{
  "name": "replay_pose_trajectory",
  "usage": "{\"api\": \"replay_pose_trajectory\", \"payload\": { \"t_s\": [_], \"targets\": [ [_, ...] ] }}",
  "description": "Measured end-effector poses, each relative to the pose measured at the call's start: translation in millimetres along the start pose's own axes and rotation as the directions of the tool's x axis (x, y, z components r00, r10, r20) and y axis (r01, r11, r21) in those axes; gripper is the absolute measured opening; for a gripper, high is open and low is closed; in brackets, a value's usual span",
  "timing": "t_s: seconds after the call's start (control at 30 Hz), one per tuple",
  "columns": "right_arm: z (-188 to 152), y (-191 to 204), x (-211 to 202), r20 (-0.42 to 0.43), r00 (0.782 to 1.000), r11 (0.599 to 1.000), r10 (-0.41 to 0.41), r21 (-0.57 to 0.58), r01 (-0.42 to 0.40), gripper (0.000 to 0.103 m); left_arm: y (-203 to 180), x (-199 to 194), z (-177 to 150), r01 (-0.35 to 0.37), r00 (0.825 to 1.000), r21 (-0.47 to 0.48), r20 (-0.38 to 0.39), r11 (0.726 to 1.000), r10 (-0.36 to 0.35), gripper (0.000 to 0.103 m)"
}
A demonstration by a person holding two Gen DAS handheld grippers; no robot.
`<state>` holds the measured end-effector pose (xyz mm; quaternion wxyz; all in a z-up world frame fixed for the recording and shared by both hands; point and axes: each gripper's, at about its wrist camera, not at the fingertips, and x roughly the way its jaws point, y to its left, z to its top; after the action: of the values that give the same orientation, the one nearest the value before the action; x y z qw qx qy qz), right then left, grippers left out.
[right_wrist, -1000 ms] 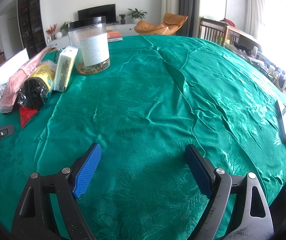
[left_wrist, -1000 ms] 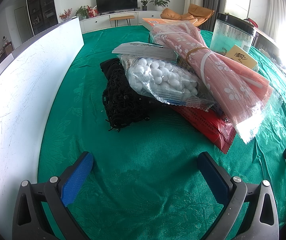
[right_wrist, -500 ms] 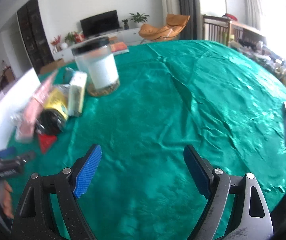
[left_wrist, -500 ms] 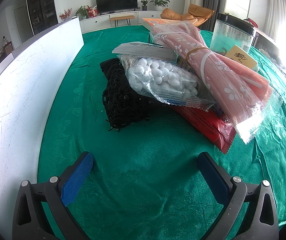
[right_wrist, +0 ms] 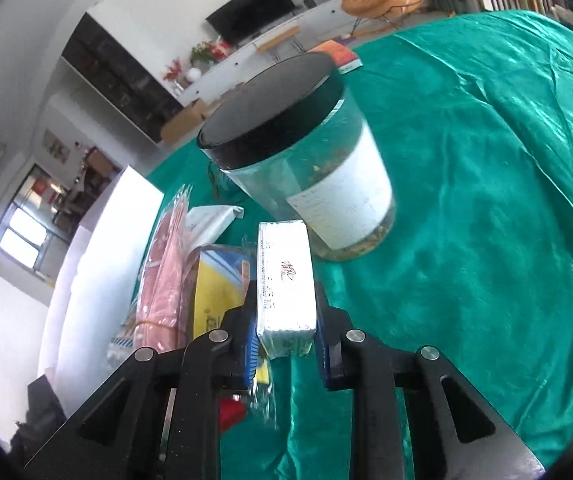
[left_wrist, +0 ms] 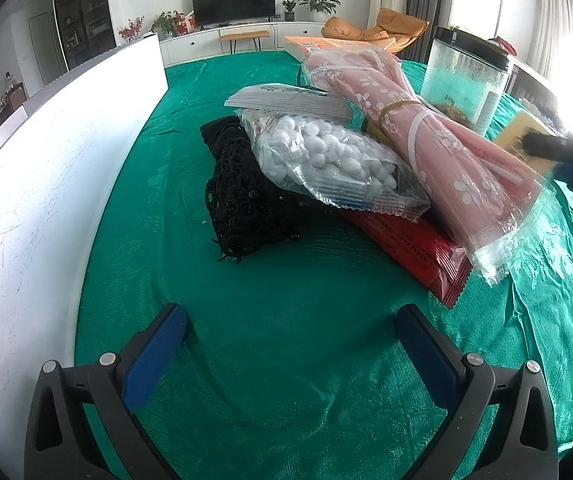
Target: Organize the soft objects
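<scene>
A pile lies on the green tablecloth (left_wrist: 286, 360): a black knitted item (left_wrist: 242, 200), a clear bag of white balls (left_wrist: 326, 156), a long pink wrapped bundle (left_wrist: 438, 136), a red packet (left_wrist: 418, 252) and a white booklet (left_wrist: 286, 98). My left gripper (left_wrist: 290, 344) is open and empty, in front of the pile. My right gripper (right_wrist: 284, 328) is shut on a white tissue pack (right_wrist: 284, 276), beside a yellow packet (right_wrist: 218, 292) and the pink bundle (right_wrist: 164, 264). The right gripper also shows in the left wrist view (left_wrist: 558, 148), at the pile's right end.
A clear jar with a black lid (right_wrist: 302, 160) stands just behind the tissue pack, and shows in the left wrist view too (left_wrist: 462, 76). A white board (left_wrist: 46, 184) stands along the left side. An orange book (left_wrist: 318, 44) lies at the far edge.
My right gripper has swung left to the pile and closed on the white tissue pack. It was open over bare cloth before. The left gripper has not moved.
</scene>
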<state>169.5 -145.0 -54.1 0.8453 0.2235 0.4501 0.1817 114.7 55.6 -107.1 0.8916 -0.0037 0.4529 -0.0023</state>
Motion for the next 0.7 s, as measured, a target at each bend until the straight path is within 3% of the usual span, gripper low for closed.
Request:
{"api": "replay_pose_trajectory", "payload": {
  "t_s": [0.17, 0.27, 0.3, 0.33, 0.4, 0.5, 0.53, 0.7],
  "targets": [
    [42, -39, -22, -0.076, 0.989, 0.991, -0.123, 0.043, 0.126, 0.025, 0, 0, 0, 0.000, 1.000, 0.000, 0.000, 1.000, 0.000, 0.103],
    [88, -50, -16, -0.020, 0.988, 0.987, -0.155, 0.046, 0.156, 0.033, 0, 0, 0, 0.000, 1.000, 0.000, 0.000, 1.000, 0.000, 0.103],
    [99, -57, -16, 0.022, 0.982, 0.981, -0.185, 0.065, 0.183, 0.063, 0, 0, 0, 0.001, 1.000, 0.000, 0.000, 1.000, -0.001, 0.103],
    [105, -64, -18, 0.059, 0.970, 0.969, -0.237, 0.091, 0.231, 0.080, 0, 0, 0, 0.001, 1.000, 0.000, 0.000, 1.000, -0.001, 0.103],
    [108, -74, -27, 0.108, 0.941, 0.941, -0.322, 0.143, 0.306, 0.084, 0, 0, 0, 0.000, 1.000, 0.000, 0.000, 1.000, 0.000, 0.103],
    [75, -84, -46, 0.138, 0.921, 0.926, -0.363, 0.160, 0.341, 0.084, 0, 0, 0, 0.000, 1.000, 0.000, 0.001, 1.000, 0.000, 0.103],
    [44, -81, -53, 0.142, 0.912, 0.920, -0.386, 0.139, 0.367, 0.084, 0, 0, 0, 0.000, 1.000, -0.001, 0.001, 1.000, 0.000, 0.103],
    [-40, -62, -73, 0.183, 0.840, 0.852, -0.511, -0.019, 0.523, 0.084, 0, 0, 0, 0.000, 1.000, -0.001, 0.001, 1.000, 0.000, 0.103]
  ]
}}
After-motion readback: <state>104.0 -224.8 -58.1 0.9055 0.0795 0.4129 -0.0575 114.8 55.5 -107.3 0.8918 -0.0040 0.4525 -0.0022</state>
